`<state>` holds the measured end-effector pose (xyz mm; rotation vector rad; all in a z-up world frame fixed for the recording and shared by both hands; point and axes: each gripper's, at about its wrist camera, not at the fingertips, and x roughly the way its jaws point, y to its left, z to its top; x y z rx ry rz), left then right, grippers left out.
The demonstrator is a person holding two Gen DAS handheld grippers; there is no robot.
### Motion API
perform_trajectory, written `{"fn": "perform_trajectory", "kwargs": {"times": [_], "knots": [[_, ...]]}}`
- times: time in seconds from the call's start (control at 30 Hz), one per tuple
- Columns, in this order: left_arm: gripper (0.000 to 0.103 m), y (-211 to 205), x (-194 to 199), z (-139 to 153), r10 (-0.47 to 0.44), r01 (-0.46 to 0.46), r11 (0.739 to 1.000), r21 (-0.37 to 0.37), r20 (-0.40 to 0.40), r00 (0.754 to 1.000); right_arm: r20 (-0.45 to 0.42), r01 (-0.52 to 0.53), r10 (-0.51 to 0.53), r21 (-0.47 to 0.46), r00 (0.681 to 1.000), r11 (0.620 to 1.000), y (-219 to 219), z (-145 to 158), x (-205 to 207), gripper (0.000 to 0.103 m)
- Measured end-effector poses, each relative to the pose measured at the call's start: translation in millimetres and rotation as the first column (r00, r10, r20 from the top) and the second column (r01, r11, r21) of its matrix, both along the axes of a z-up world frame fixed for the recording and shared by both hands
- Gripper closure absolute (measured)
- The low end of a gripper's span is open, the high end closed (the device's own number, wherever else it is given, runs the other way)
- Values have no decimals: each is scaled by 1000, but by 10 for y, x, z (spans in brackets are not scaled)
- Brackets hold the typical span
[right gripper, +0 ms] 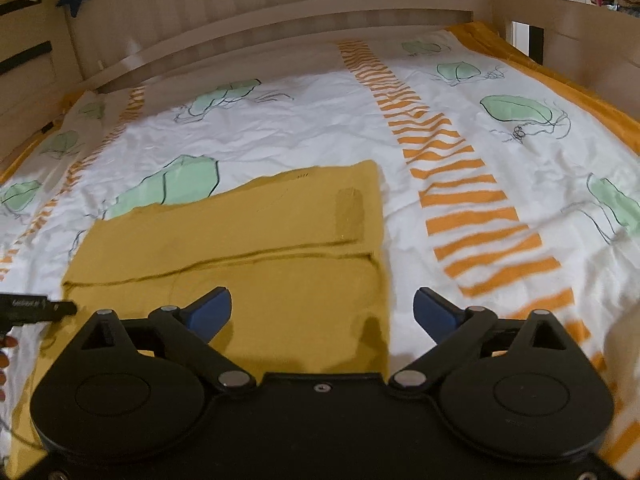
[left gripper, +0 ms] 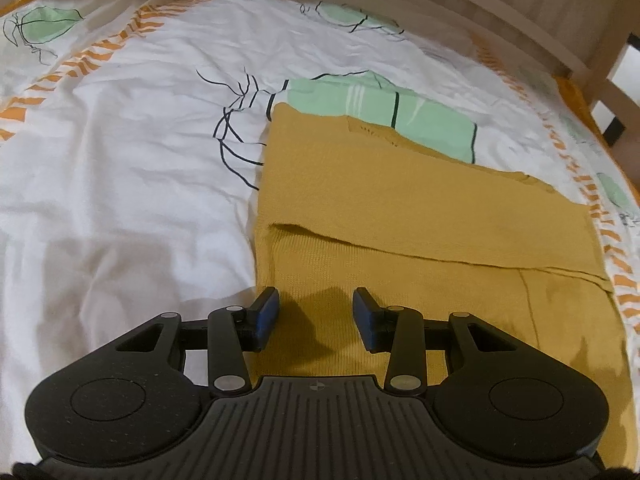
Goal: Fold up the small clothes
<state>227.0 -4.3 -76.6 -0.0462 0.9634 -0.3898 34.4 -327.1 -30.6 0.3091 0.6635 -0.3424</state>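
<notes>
1. Two grippers hover over the near edge of the mustard garment point(left gripper: 400, 216) on the bed point(left gripper: 120, 140): left gripper point(left gripper: 316, 312) part-open and empty, right gripper point(right gripper: 322, 312) spread wide and empty, straddling the garment's right edge.
2. Farther off, the folded flap point(right gripper: 240, 220) lies loose; a snagging fingertip could drag it askew.

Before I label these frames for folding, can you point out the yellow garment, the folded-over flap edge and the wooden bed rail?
yellow garment point(left gripper: 400, 208): left wrist view, middle of upper layer.
flap edge point(right gripper: 240, 254): right wrist view, on the crosswise fold line.
wooden bed rail point(right gripper: 320, 10): right wrist view, top bar.
</notes>
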Motion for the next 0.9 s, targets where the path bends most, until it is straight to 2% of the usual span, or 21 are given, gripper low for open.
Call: {"fn": "perform_trajectory", "kwargs": {"times": [0.13, 0.33, 0.5, 0.77, 0.9], "knots": [[64, 93, -152, 35, 10, -11, 1000, 3, 19, 1000, 2, 2, -2, 16, 1000, 1000, 70, -4, -205, 4], [64, 242, -428, 22, 2, -2, 1000, 28, 0, 1000, 8, 1, -1, 34, 1000, 999, 175, -13, -453, 4], [64, 447, -780, -23, 15, -15, 1000, 11, -4, 1000, 14, -4, 3, 60, 1000, 998, 220, -17, -637, 4], [63, 560, -1253, 8, -15, 14, 998, 62, 25, 1000, -1, -30, 30, 92, 1000, 995, 304, -89, -892, 3], [57, 587, -1452, 3, -24, 21, 996, 81, 29, 999, 2, -17, 16, 121, 1000, 992, 302, -118, -1047, 1]]}}
